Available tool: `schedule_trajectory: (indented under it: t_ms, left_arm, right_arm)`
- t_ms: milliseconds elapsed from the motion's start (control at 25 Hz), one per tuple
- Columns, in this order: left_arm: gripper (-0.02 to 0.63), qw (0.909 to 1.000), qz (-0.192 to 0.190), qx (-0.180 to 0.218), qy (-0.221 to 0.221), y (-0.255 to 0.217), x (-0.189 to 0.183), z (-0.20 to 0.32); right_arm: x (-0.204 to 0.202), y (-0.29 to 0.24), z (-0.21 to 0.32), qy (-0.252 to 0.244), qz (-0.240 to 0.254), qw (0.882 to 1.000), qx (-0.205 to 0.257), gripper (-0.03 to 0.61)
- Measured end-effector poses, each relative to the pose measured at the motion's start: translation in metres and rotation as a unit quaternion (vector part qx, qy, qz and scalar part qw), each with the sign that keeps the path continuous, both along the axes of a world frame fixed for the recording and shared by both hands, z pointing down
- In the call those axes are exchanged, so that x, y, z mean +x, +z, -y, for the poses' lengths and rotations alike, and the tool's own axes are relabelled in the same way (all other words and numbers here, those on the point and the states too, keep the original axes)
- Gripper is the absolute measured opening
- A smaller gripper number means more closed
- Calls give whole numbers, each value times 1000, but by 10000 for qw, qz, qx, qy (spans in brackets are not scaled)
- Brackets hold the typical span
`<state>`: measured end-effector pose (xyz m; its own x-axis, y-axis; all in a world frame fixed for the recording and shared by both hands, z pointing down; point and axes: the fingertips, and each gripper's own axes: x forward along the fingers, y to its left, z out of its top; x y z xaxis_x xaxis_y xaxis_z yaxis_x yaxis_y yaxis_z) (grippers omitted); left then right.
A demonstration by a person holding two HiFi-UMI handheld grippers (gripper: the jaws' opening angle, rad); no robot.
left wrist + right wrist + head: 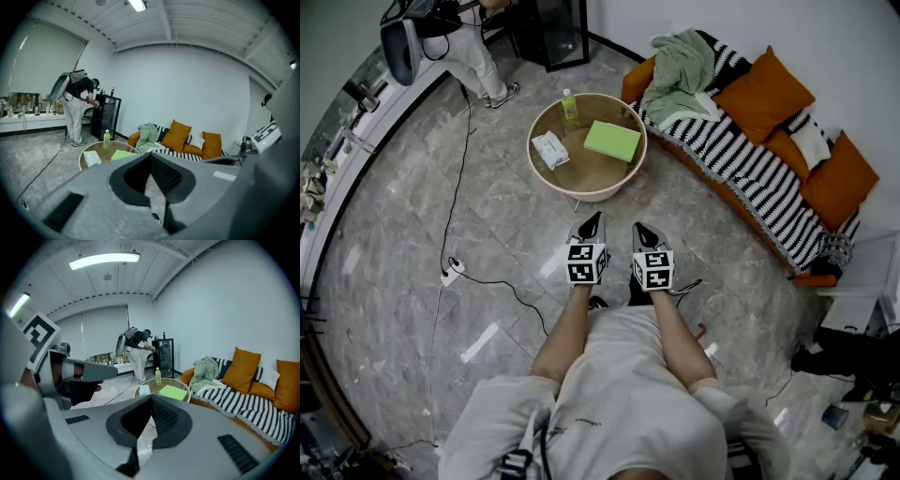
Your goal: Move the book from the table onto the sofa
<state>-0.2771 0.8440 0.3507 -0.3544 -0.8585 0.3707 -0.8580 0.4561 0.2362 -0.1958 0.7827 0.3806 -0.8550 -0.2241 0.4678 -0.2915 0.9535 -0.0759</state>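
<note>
- On the round tabletop [586, 173] ahead of me, the green book [612, 141] lies flat, on the side nearest the sofa [636, 82]; it is clear of both my grippers.
- Sharing the tabletop with it are a pack of tissues [550, 149] to its left and an upright bottle [570, 106] of yellow-green drink at the far edge.
- My left gripper [592, 223] is clenched on nothing, jaws pressed together, held over the stone floor [412, 216] short of the tabletop and tipped a little downward.
- My right gripper [643, 232] hangs just beside it, likewise clenched and empty, pointing towards the tabletop.
- Across the sofa's seat runs a black-and-white striped throw [750, 164], with a crumpled pale green blanket [680, 66] at the end nearest the tabletop and orange cushions [766, 94] along the back.
- Beyond the tabletop another person [469, 47] stands bent over a counter.
</note>
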Motion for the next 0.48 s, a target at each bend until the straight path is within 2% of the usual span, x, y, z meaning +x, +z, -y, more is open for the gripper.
schedule_trajectory:
  t_ms: [160,320,480]
  left_arm:
    - [9,9999,89,-34,-123,-1,-15,10]
    - [9,9990,128,-235,-366,7,-34,12]
    - [9,9986,87,-420,-297,19,-42,25]
  right_arm:
    - [-13,0,24,79,13,10000,-35,6]
    - [-33,0,34,-115,14,9999,-33,6]
    - [-50,9,44,-315,-89,9994,-81,6]
